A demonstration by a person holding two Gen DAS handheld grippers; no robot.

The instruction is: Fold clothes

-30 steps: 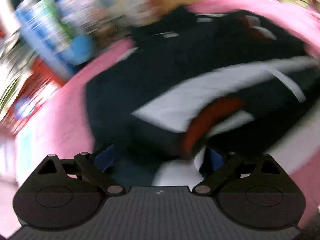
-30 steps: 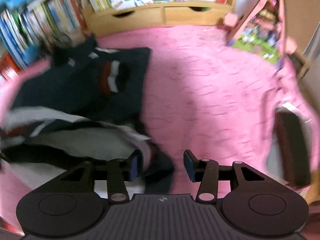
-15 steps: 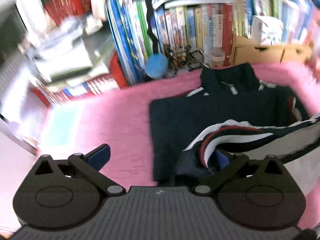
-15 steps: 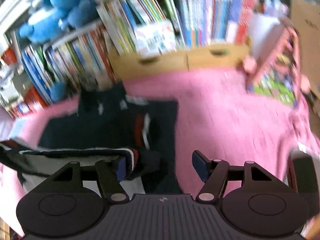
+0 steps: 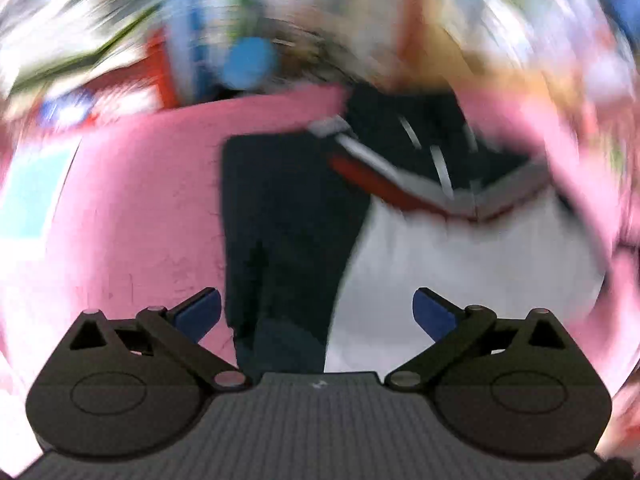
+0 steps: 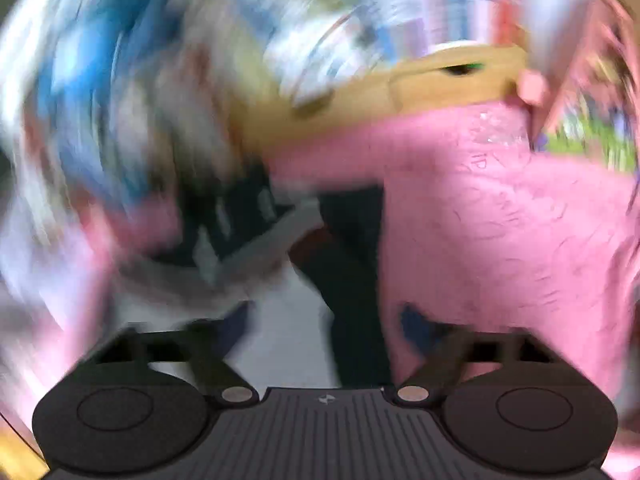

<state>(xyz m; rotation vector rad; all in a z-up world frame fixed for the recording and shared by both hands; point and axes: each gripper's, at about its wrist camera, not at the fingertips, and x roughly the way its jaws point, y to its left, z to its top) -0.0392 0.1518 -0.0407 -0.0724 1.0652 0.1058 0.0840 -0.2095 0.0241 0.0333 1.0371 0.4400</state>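
Your left gripper (image 5: 316,312) stands wide and holds nothing; so does your right gripper (image 6: 324,320), though blur smears it. The jacket (image 5: 288,216) lies on the pink bedspread (image 5: 132,208), navy panel at 12 o'clock from your left tongs, white panel (image 5: 460,264) toward 1 o'clock. Both views streak, so I judge you should slow down, settle, and square the edges before you press any crease.

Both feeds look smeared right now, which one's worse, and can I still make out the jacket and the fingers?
Left wrist: shelves streaked, jacket soft but readable on the pink bedcover, left gripper sharp, jaws open. Right wrist: worse, swirling blur, right gripper with its fingertips smeared, jaws apart.
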